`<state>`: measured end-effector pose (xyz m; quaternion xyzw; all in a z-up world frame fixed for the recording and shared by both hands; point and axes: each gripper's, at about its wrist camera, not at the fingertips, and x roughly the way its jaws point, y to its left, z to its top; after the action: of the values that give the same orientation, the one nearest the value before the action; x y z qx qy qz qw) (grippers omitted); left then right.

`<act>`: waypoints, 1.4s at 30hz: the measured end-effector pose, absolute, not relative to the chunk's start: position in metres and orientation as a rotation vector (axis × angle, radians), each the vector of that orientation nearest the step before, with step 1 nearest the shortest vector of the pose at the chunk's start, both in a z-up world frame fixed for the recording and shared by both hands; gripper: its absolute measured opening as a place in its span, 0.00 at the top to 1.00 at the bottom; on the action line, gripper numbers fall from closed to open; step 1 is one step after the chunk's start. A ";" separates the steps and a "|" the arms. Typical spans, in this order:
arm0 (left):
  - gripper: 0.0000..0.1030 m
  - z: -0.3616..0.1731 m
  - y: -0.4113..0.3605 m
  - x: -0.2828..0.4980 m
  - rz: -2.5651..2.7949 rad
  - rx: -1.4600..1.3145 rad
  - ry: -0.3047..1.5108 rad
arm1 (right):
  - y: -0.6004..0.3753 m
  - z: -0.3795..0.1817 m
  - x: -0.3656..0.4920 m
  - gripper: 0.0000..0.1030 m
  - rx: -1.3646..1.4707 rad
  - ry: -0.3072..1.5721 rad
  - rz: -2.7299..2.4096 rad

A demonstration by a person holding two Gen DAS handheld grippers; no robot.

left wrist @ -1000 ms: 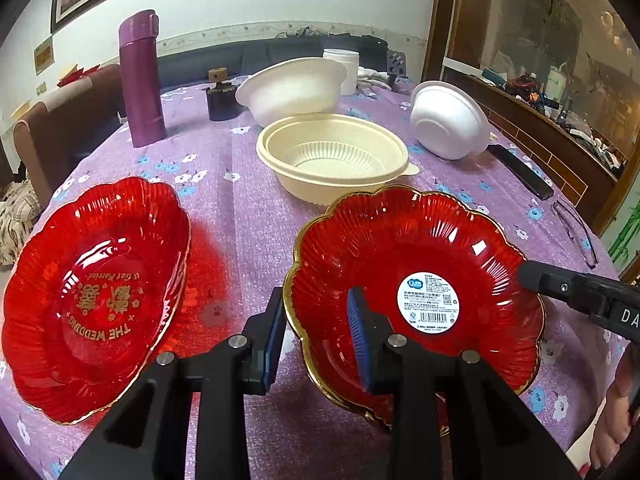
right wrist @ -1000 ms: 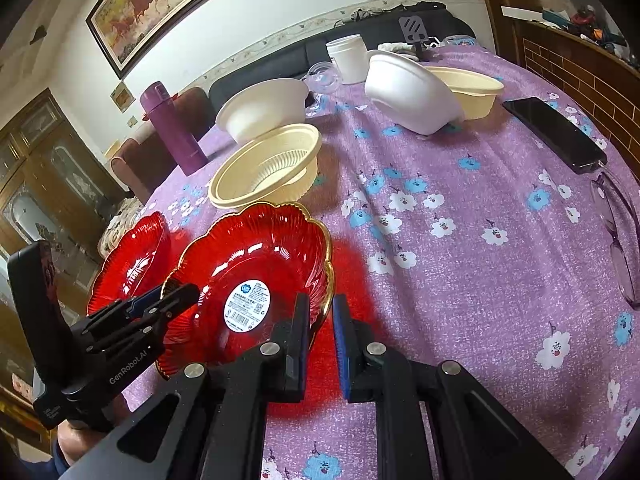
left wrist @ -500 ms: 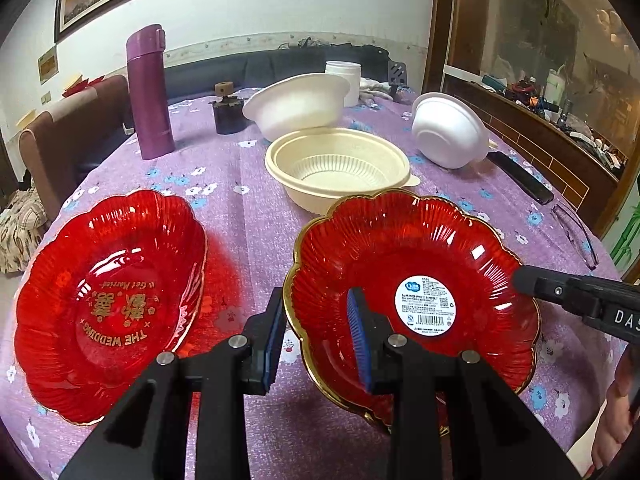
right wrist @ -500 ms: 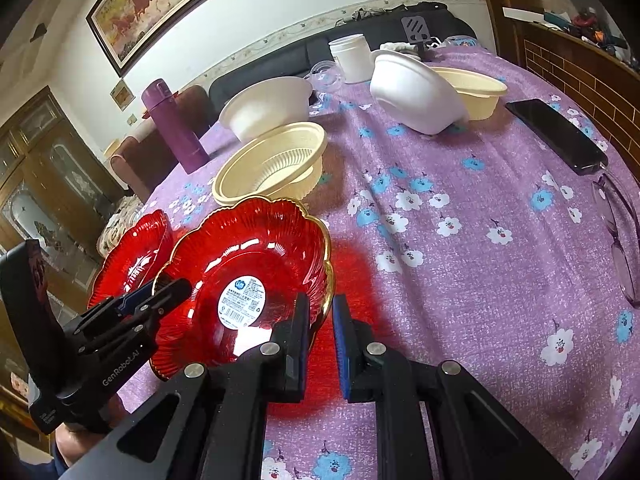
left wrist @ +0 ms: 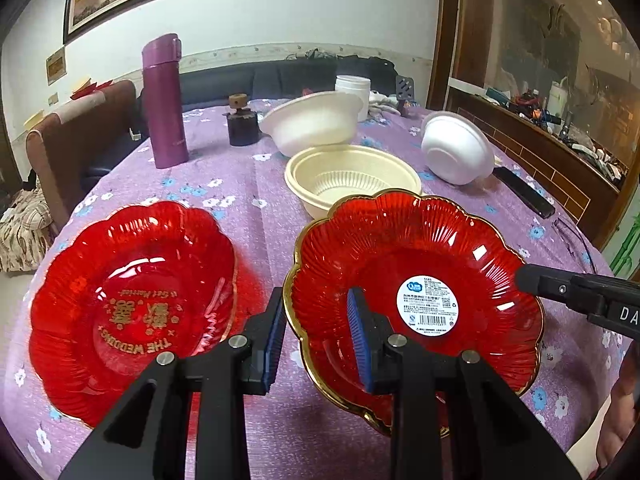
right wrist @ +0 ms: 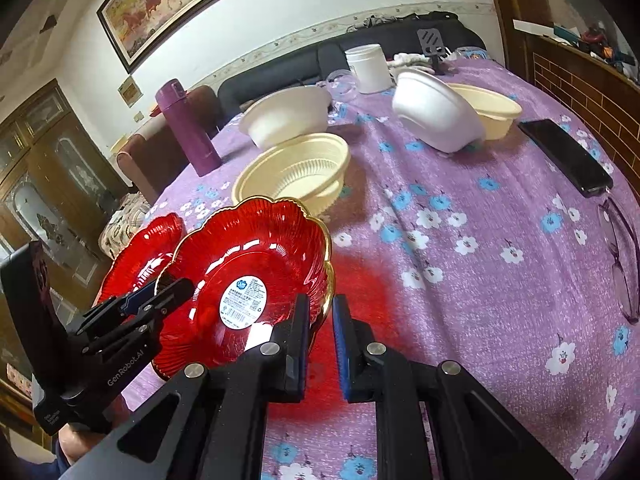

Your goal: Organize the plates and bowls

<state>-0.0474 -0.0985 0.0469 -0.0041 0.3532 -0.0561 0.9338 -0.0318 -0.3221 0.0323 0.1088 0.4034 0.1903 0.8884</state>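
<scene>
I hold the red plate with the sticker (left wrist: 416,280) with both my grippers. My left gripper (left wrist: 316,336) pinches its gold rim at 9 o'clock, one blue pad under the rim and one inside the plate. My right gripper (right wrist: 320,344) pinches the rim on the other side, at 3 o'clock, and its pads are nearly together on the thin edge. The plate is tipped and looks lifted off the desk (right wrist: 480,240).

The other red plate (left wrist: 132,304) lies flat on the purple flower cloth at 9 o'clock from the held one, just beside it. It has gold words in the middle.

At 12 o'clock, just past the held plate, sits a cream bowl (left wrist: 352,184). Farther back is a white bowl (left wrist: 316,124). At 1 o'clock a white foam bowl (left wrist: 456,152) leans on its side. In my right view it rests against another cream bowl (right wrist: 492,112).

A purple bottle (left wrist: 164,100) stands at 11 o'clock
</scene>
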 end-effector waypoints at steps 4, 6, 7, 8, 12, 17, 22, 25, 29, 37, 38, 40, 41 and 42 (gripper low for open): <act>0.72 0.053 -0.094 -0.050 -0.108 -0.014 0.706 | -0.317 0.037 -0.034 0.87 0.217 0.829 0.404; 0.72 0.056 -0.091 -0.050 -0.104 -0.014 0.698 | -0.315 0.038 -0.033 0.87 0.217 0.829 0.409; 0.72 0.057 -0.090 -0.051 -0.102 -0.017 0.695 | -0.314 0.040 -0.033 0.87 0.219 0.829 0.415; 0.72 0.059 -0.088 -0.051 -0.100 -0.020 0.690 | -0.313 0.041 -0.033 0.87 0.220 0.830 0.418; 0.72 0.069 -0.078 -0.054 -0.086 -0.029 0.670 | -0.305 0.048 -0.030 0.87 0.221 0.823 0.440; 0.64 0.087 -0.060 -0.060 -0.049 -0.042 0.625 | -0.285 0.063 -0.026 0.87 0.200 0.800 0.485; 0.61 0.095 -0.032 -0.062 0.022 -0.054 0.607 | -0.251 0.074 -0.020 0.87 0.169 0.779 0.536; 0.61 0.096 -0.010 -0.063 0.067 -0.076 0.605 | -0.230 0.076 -0.014 0.87 0.157 0.779 0.575; 0.61 0.095 0.017 -0.065 0.137 -0.092 0.605 | -0.195 0.072 -0.005 0.87 0.123 0.793 0.616; 0.61 0.080 0.062 -0.063 0.216 -0.151 0.650 | -0.138 0.055 0.014 0.87 0.047 0.845 0.655; 0.61 0.077 0.064 -0.062 0.223 -0.152 0.659 | -0.134 0.050 0.016 0.87 0.047 0.862 0.659; 0.61 0.072 0.069 -0.061 0.233 -0.157 0.669 | -0.129 0.043 0.022 0.87 0.049 0.890 0.668; 0.61 0.070 0.070 -0.060 0.234 -0.160 0.676 | -0.126 0.040 0.023 0.87 0.046 0.898 0.667; 0.61 0.067 0.071 -0.058 0.236 -0.162 0.682 | -0.123 0.037 0.025 0.87 0.039 0.902 0.664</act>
<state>-0.0584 0.0715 0.0673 -0.0790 0.3331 0.1152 0.9325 0.0248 -0.1229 0.0372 0.0183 0.4278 0.3148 0.8471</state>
